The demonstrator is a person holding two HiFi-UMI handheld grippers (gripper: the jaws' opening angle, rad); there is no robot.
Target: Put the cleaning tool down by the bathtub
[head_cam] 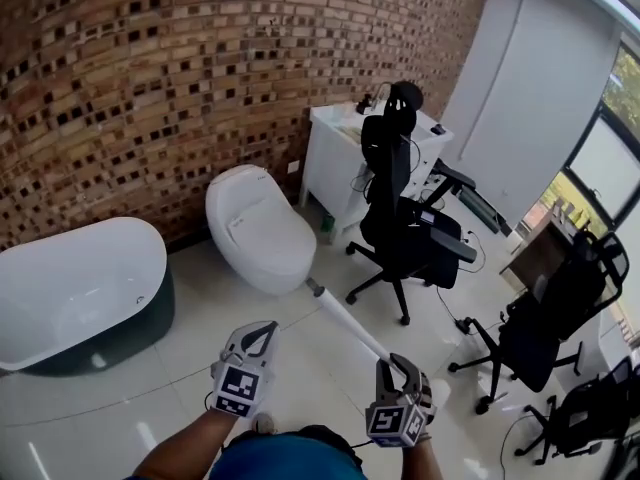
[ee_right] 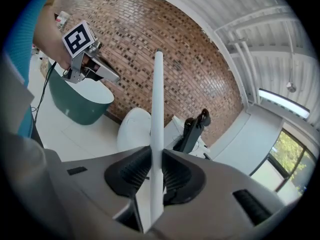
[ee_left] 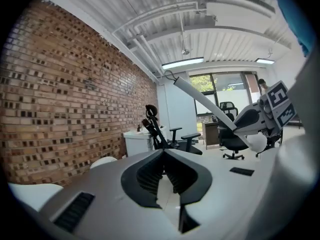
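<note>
Notably, the cleaning tool (ee_right: pixel 158 124) is slim, white.

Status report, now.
Left gripper shut, empty. Right gripper shut on cleaning tool, not yet set down. Bathtub off to the left; toilet near the tool's tip.

I count 1 cleaning tool (head_cam: pixel 350 320), a single white pole. 2 grippers: right gripper (head_cam: pixel 400 366) at the pole's near end, left gripper (head_cam: pixel 262 333) just left of the pole. 1 toilet (head_cam: pixel 258 230) right past the pole's far tip. 1 bathtub (head_cam: pixel 80 288) well left of the tool. 1 white cabinet (head_cam: pixel 330 158) beyond the tip, further back. At least 3 black office chairs, all right of the tool: nearest chair (head_cam: pixel 405 230), second chair (head_cam: pixel 555 318), third chair (head_cam: pixel 590 408)
</note>
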